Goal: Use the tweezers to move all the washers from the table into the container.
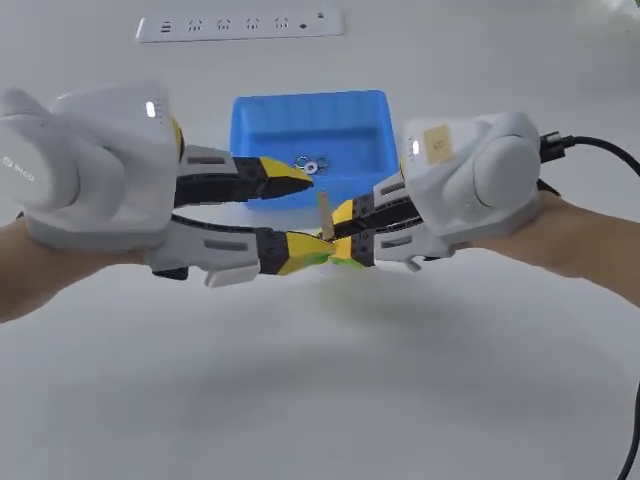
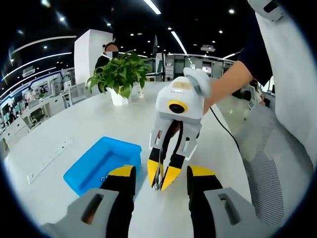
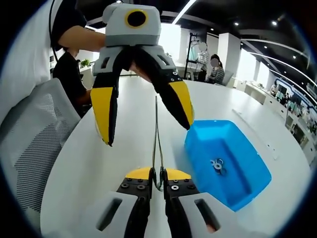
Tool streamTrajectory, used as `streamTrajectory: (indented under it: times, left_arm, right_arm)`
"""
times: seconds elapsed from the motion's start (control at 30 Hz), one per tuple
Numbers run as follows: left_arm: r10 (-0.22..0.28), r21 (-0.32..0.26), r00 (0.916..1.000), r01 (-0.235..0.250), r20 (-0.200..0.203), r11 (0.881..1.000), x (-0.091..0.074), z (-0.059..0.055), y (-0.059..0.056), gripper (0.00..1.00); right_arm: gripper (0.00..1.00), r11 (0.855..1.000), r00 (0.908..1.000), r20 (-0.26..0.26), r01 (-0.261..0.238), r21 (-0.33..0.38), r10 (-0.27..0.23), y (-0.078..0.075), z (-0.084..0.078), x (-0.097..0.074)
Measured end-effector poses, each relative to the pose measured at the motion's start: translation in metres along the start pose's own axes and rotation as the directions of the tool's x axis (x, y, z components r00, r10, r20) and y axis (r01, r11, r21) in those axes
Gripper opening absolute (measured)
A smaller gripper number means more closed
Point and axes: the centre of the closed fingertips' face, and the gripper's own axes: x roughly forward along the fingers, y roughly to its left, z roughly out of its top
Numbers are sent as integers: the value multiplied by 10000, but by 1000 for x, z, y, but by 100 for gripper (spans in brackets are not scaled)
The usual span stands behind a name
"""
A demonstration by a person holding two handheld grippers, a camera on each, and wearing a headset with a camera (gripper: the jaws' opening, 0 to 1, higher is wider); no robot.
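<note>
The blue container (image 1: 352, 130) sits on the white table with a few washers (image 1: 310, 165) inside; the right gripper view also has the washers (image 3: 216, 164) on its floor. My right gripper (image 1: 340, 232) is shut on the thin metal tweezers (image 3: 156, 129), which point away from it. My left gripper (image 1: 314, 210) faces it, open, with its yellow fingertips (image 3: 105, 119) on either side of the tweezers' tips. From the left gripper view, the right gripper (image 2: 159, 183) hangs between my own open jaws, beside the container (image 2: 99, 161).
A white power strip (image 1: 240, 25) lies at the table's far edge. A black cable (image 1: 600, 150) trails from the right gripper. A potted plant (image 2: 119, 77) stands farther down the table, and mesh chairs (image 3: 34, 144) are beside it. People are in the background.
</note>
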Motion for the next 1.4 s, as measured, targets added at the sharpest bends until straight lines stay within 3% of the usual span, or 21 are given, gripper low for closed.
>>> streamTrajectory:
  times: [0.43, 0.63, 0.83, 0.97, 1.07, 1.23, 1.4]
  left_arm:
    - [1022, -715, 9946, -1006, 179, 9923, -36, -9, -8, 68]
    - [1390, -1028, 9898, -1351, 314, 9855, -48, -11, -10, 76]
    - [1775, -1125, 9840, -1743, 187, 9782, -55, -19, -5, 87]
    - [2024, -1407, 9783, -1945, 439, 9708, -62, -20, -2, 90]
    - [2319, -1835, 9720, -2213, 377, 9578, -63, -24, 0, 100]
    - [2412, -1933, 9696, -2291, 413, 9540, -67, -31, -3, 99]
    - [2456, -2052, 9687, -2335, 352, 9505, -72, -36, -4, 99]
  right_arm:
    - [9, 9990, 9987, 228, 457, -9, -456, -8, 25, -21]
    - [9, 9976, 9966, 485, 671, -187, -661, -17, 47, -35]
    - [9, 9933, 9923, 719, 1043, -504, -1005, -36, 70, -47]
    - [9, 9903, 9869, 978, 1329, -394, -1285, -53, 81, -50]
    - [9, 9892, 9844, 1093, 1425, -342, -1380, -73, 81, -48]
    - [9, 9884, 9852, 882, 1497, -271, -1468, -95, 72, -38]
    - [9, 9841, 9826, 565, 1773, -56, -1767, -119, 54, -16]
